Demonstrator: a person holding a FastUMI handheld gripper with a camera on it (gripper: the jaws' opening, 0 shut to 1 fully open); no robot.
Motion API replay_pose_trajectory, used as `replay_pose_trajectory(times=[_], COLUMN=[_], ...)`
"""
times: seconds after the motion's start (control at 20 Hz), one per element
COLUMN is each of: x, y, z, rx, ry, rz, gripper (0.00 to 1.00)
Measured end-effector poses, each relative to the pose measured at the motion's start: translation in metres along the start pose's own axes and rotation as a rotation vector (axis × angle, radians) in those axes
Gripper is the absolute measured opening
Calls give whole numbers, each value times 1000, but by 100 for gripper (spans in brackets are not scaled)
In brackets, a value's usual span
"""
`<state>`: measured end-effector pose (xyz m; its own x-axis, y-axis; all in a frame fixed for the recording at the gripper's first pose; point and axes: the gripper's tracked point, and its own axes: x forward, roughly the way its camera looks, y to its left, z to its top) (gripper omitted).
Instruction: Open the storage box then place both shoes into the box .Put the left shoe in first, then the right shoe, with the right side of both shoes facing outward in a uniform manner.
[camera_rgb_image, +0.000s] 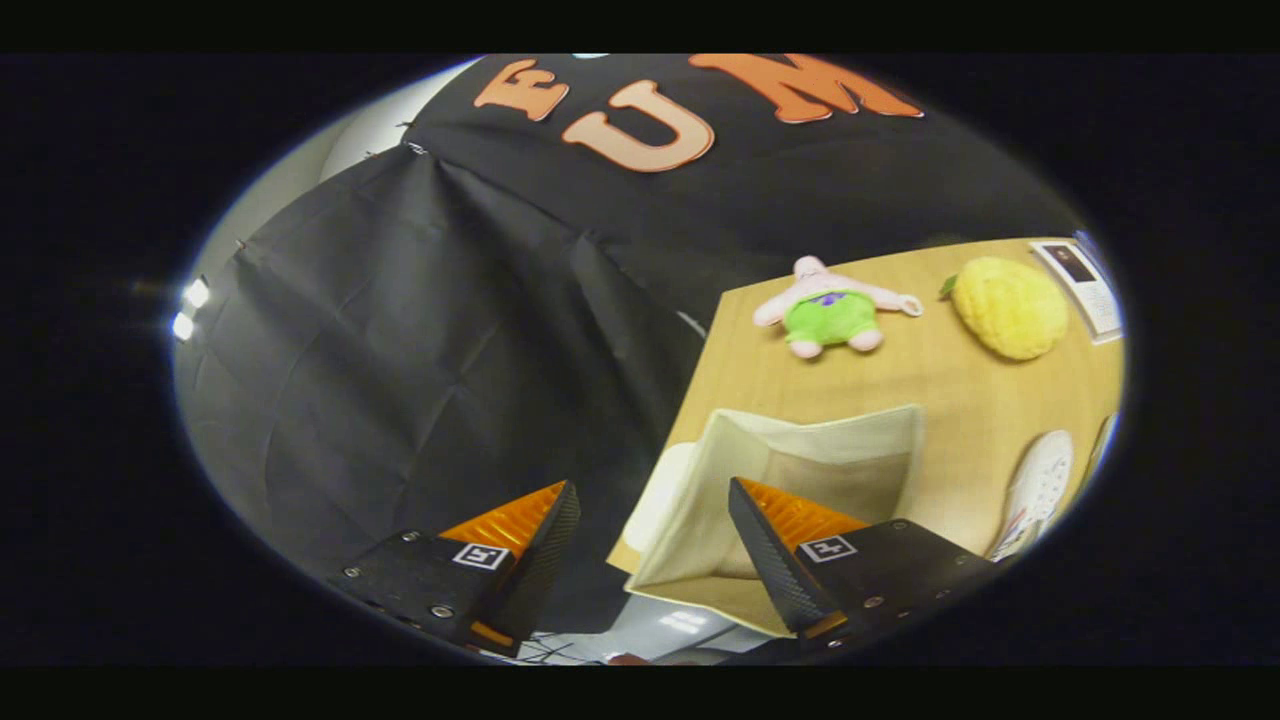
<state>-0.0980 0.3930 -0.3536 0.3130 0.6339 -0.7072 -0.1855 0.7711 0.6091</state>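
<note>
While my gripper (655, 500) hangs with fingers apart on nothing, the open storage box (800, 470) sits on the table (940, 370) just ahead, a white shoe (1040, 490) beside it.

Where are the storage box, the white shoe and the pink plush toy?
storage box (800, 445): gripper view, inner back wall.
white shoe (1040, 485): gripper view, its upper.
pink plush toy (830, 315): gripper view, green shorts.

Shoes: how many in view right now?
1. A white shoe lies on the table, beside the open box, past the open gripper. The second may be hidden.
</note>
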Motion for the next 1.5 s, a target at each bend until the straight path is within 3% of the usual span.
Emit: replay_pose_trajectory(times=[0.4, 0.6, 0.75, 1.05, 1.2, 1.5], x=[-74, -89, -99, -79, -61, -52], y=[-165, -251, -305, -346, -356, -352], z=[2, -24, -67, -131, -139, -143], rx=[-45, -4, 20, 43, 145, 254], ry=[-60, -5, 89, 252, 244, 259], rz=[-284, -429, -496, -498, -477, -387], gripper=[90, 90, 85, 71, 63, 38])
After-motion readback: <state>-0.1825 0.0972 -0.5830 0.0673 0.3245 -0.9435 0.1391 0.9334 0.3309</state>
